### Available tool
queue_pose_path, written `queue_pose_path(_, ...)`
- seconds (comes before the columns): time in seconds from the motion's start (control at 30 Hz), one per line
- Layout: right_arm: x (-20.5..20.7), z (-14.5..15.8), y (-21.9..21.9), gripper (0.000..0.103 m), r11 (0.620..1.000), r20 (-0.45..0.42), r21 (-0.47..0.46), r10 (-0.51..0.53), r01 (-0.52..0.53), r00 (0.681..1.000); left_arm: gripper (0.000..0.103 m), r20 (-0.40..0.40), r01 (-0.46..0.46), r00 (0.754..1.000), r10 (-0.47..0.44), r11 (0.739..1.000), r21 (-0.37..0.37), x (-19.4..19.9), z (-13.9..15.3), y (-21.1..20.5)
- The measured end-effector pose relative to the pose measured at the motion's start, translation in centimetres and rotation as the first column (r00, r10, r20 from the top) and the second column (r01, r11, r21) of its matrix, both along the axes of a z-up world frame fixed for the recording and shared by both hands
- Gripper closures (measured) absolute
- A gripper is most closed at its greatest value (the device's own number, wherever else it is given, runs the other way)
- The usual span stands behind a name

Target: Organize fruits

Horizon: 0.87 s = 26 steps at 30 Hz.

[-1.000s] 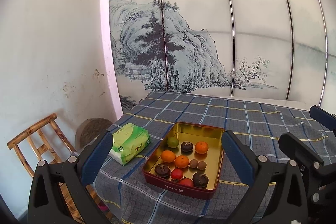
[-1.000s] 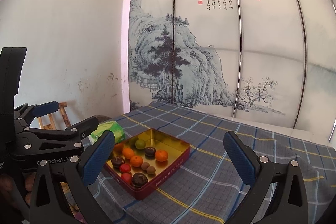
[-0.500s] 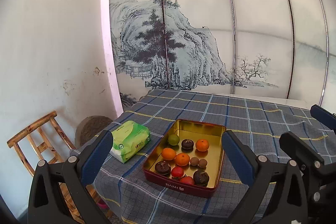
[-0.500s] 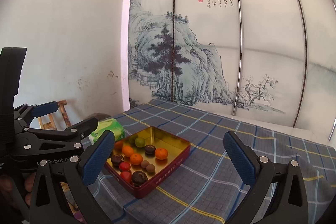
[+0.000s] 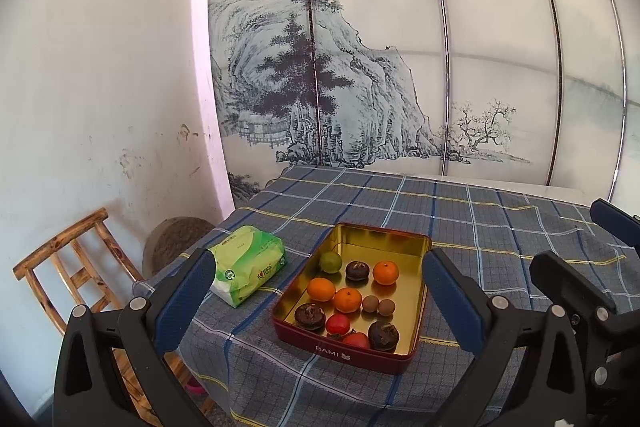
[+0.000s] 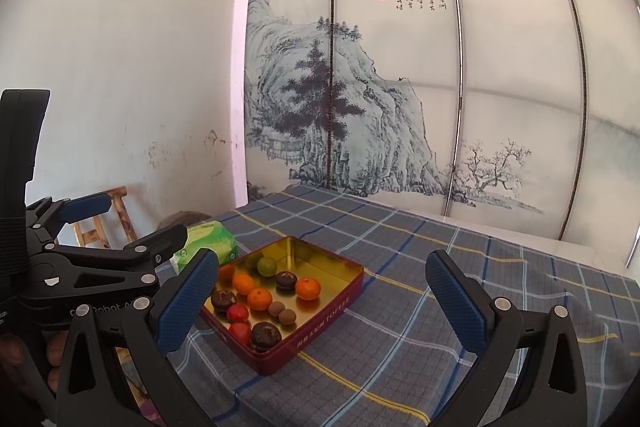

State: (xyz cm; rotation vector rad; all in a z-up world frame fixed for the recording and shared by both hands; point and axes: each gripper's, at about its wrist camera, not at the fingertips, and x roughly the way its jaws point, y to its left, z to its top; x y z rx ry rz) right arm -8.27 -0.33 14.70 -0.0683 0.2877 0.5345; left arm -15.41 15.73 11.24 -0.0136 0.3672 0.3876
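A red tin with a gold inside point(image 5: 416, 247) point(image 6: 352, 291) stands on the checked tablecloth near the table's left front corner. In it lie several small fruits: oranges point(image 5: 347, 299) point(image 6: 308, 287), a green lime point(image 5: 330, 261) point(image 6: 267, 265), dark mangosteens point(image 5: 383, 335) point(image 6: 265, 334), red tomatoes point(image 5: 338, 323) point(image 6: 238, 313) and small brown longans point(image 5: 370, 304) point(image 6: 287, 316). My left gripper point(image 5: 318, 301) is open and empty, held back from the tin. My right gripper point(image 6: 320, 303) is open and empty, to the right of the tin. The left gripper also shows in the right wrist view point(image 6: 120, 223).
A green tissue pack point(image 5: 250, 263) point(image 6: 208, 239) lies left of the tin near the table edge. A wooden chair point(image 5: 76, 267) and a round stump point(image 5: 176, 239) stand on the floor to the left. A painted folding screen point(image 5: 400, 67) stands behind the table.
Both grippers have drifted slightly, so the tin sits a little lower in both views. Both stay open and nothing on the table has moved.
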Motion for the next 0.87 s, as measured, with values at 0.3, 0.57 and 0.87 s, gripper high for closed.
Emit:
queue_pose_path(0.3, 0.0, -0.1, 0.1, 0.000, 1.000, -0.002, -0.003, 0.001, -0.001, 1.000, 0.000, -0.003, 0.001, 1.000, -0.001, 1.000, 0.001, 0.1, 0.1, 0.0)
queue_pose_path(0.57, 1.6, -1.2, -0.6, 0.000, 1.000, -0.053, -0.008, 0.018, -0.019, 0.998, 0.000, -0.019, -0.010, 1.000, 0.010, 1.000, -0.011, -0.2, -1.0, 0.4)
queue_pose_path(0.87, 13.4, -8.8, -8.3, 0.000, 0.975, -0.338, -0.205, -0.156, 0.089, 0.928, 0.000, -0.065, -0.063, 0.996, 0.062, 0.998, -0.020, 0.7, -1.0, 1.4)
